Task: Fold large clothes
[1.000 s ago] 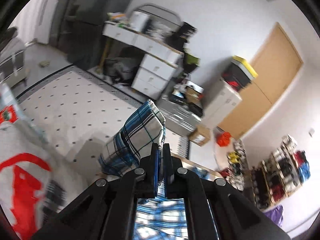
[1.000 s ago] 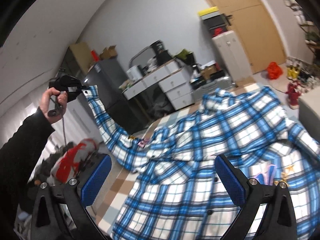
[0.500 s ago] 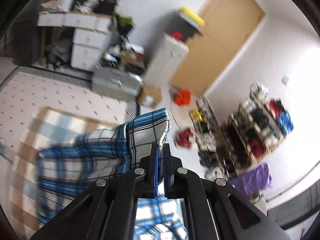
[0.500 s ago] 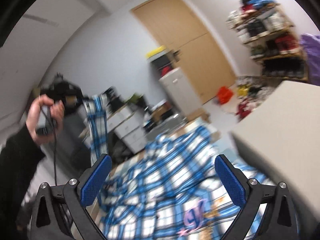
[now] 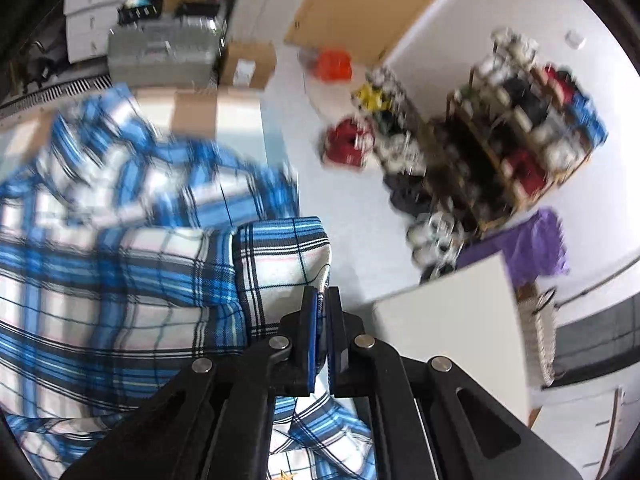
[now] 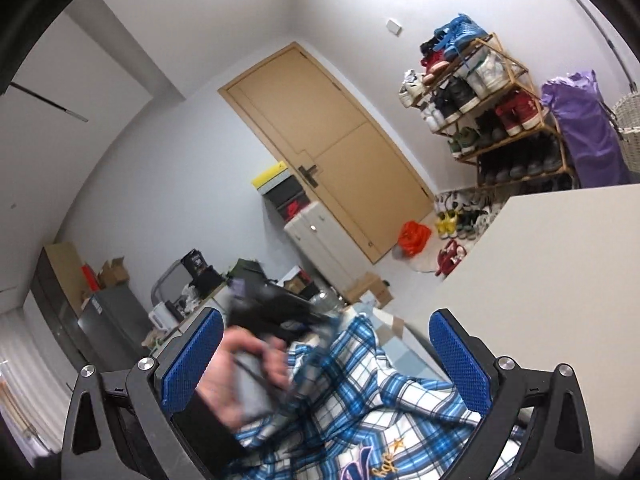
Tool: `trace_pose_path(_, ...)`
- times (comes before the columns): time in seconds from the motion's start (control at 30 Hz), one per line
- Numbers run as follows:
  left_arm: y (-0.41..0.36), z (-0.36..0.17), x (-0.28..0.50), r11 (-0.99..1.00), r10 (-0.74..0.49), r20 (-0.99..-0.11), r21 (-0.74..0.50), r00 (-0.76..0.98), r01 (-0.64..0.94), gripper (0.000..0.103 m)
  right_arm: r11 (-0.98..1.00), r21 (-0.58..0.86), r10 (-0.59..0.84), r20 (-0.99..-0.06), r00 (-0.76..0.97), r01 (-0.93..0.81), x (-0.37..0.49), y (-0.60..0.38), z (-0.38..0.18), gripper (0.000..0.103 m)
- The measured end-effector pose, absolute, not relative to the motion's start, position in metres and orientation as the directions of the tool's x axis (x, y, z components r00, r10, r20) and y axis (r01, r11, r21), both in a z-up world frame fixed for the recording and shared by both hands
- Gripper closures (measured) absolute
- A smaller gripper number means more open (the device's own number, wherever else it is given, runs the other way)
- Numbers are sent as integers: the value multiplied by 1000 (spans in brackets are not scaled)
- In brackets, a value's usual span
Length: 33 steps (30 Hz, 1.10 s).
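Note:
A blue and white plaid shirt (image 5: 120,280) lies spread over the checked cover of the surface below. My left gripper (image 5: 322,300) is shut on the shirt's sleeve cuff (image 5: 284,256), which folds over the shirt body. In the right wrist view the same shirt (image 6: 384,416) fills the bottom of the picture, with an embroidered patch near the edge. My right gripper (image 6: 328,356) stands open above it with nothing between its blue pads (image 6: 460,356). A hand (image 6: 240,372) holding the blurred left gripper passes between those pads.
A white table top (image 5: 448,340) adjoins the shirt on the right. Behind it stand a shoe rack (image 6: 492,108), a purple bag (image 6: 580,136) and a wicker basket (image 6: 630,120). A wooden door (image 6: 328,144), white cabinet (image 6: 316,236), cardboard boxes and drawers line the far wall.
My left gripper has swung down and across with the sleeve, bringing the cuff over the shirt body. The right gripper has turned toward the door and shoe rack, still open.

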State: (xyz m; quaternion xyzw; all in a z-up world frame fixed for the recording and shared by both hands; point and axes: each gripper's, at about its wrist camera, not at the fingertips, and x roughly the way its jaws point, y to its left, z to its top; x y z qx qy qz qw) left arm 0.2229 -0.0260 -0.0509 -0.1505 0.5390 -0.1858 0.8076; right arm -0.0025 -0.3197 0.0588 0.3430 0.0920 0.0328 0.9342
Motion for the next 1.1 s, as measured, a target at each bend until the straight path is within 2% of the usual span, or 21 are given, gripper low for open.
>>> trace_pose_path(0.1, -32, -72, 215, 887, -461, -833, -442, 305, 133, 103, 756, 654, 144, -158, 977, -6, -1, -321, 57, 0)
trace_pose_path(0.3, -55, -72, 216, 889, -457, -845, -428, 279, 161, 103, 743, 670, 175, -175, 969, -13, 0, -318, 54, 0)
trace_pose_path(0.47, -46, -76, 219, 853, -511, -850, -485, 126, 192, 103, 739, 673, 197, -170, 966, -33, 0, -317, 53, 0)
trace_pose_path(0.5, -40, -71, 219, 841, -529, -843, -504, 102, 197, 94, 732, 679, 212, -166, 963, -44, 0, -318, 52, 0)
trace_pose_path(0.53, -35, -68, 220, 828, -545, -835, -522, 74, 204, 75, 728, 684, 223, -165, 961, -51, 0, -318, 52, 0)
trace_pose_path(0.6, -13, -45, 211, 788, -591, -805, -564, 48, 248, 48, 724, 688, 218, -169, 961, -43, 0, -318, 50, 0)
trace_pose_path(0.7, 32, -4, 196, 773, -609, -781, -545, 138, 324, 34, 722, 691, 220, -171, 960, -43, 0, -317, 49, 0)
trace_pose_path(0.73, 46, 4, 193, 770, -613, -773, -540, 160, 340, 31, 720, 692, 224, -171, 959, -45, 0, -316, 49, 0)
trace_pose_path(0.83, 108, 18, 183, 825, -542, -793, -437, 280, 359, 29, 715, 697, 233, -172, 957, -49, 1, -313, 49, 0)
trace_pose_path(1.0, 202, -11, 181, 894, -448, -832, -410, 327, 182, 29, 740, 669, 254, -176, 951, -74, 3, -299, 52, 0)
trace_pose_path(1.1, 231, -30, 184, 913, -404, -841, -391, 360, 113, 29, 757, 647, 273, -177, 946, -97, 4, -290, 54, 0)
